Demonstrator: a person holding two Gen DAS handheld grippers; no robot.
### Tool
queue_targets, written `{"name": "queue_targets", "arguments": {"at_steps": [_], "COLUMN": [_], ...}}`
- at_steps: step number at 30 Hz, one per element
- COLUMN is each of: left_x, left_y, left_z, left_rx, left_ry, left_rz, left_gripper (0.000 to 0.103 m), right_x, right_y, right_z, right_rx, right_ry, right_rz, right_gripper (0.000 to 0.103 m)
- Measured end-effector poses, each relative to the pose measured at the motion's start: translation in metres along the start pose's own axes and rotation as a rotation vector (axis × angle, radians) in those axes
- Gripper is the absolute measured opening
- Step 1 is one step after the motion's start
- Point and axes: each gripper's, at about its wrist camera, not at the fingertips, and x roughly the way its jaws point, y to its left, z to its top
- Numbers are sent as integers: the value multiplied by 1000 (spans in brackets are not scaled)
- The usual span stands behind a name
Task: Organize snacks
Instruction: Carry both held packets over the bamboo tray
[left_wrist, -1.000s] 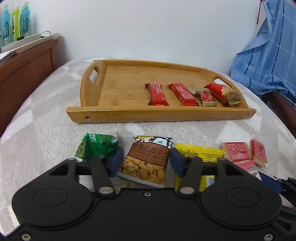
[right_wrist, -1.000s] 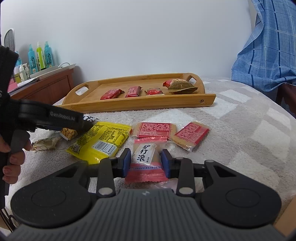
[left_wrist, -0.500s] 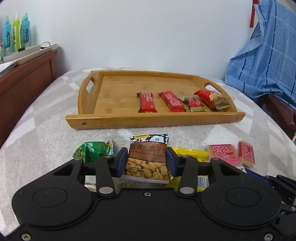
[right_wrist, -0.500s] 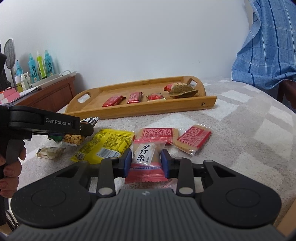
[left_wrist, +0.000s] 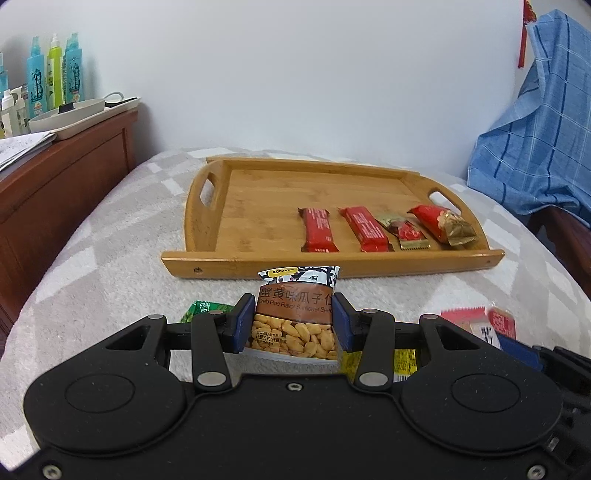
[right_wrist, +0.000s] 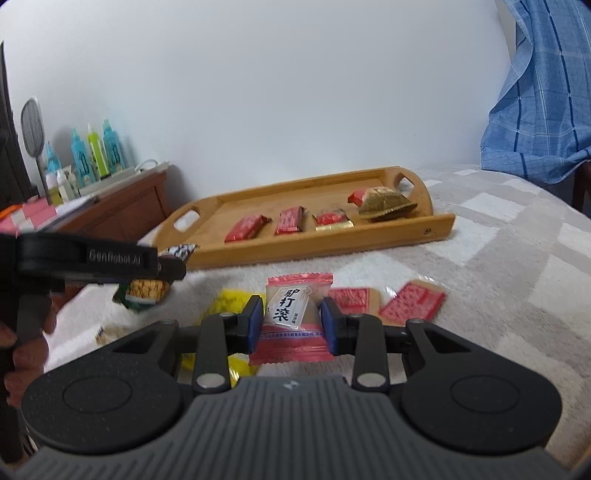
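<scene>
My left gripper is shut on a brown sunflower seed packet, lifted off the blanket in front of the wooden tray. The same packet shows in the right wrist view under the left gripper's black body. My right gripper is shut on a pink wrapped snack with black characters. Several red-wrapped bars lie in a row in the right half of the tray. A green packet and a yellow packet lie on the blanket below the left gripper.
Two flat red-printed cracker packs lie on the checked blanket to the right. A wooden cabinet with bottles stands at the left. Blue plaid cloth hangs at the right. A hand holds the left gripper's handle.
The left gripper closed on the sunflower seed packet and lifted it off the blanket. The right gripper kept its hold on the pink snack and raised it slightly.
</scene>
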Motion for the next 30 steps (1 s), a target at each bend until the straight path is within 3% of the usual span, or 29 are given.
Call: {"name": "queue_targets", "arguments": {"at_steps": [10,20,30], "left_x": [8,39,85], "left_y": [9,27,30], "left_z": [33,73,86], "left_rx": [-13,-63,-65], "left_ry": [-27,-12,25], "left_rz": [42,61,74], "left_gripper": [43,43,43], "right_x": [32,101,159], "right_y": [-8,-7,-13], "right_z": [45,99,103], "right_rx": [131,208,199], "right_ry": [16,91,203], "right_rz": [101,186,170], "right_gripper": [39,38,39]}}
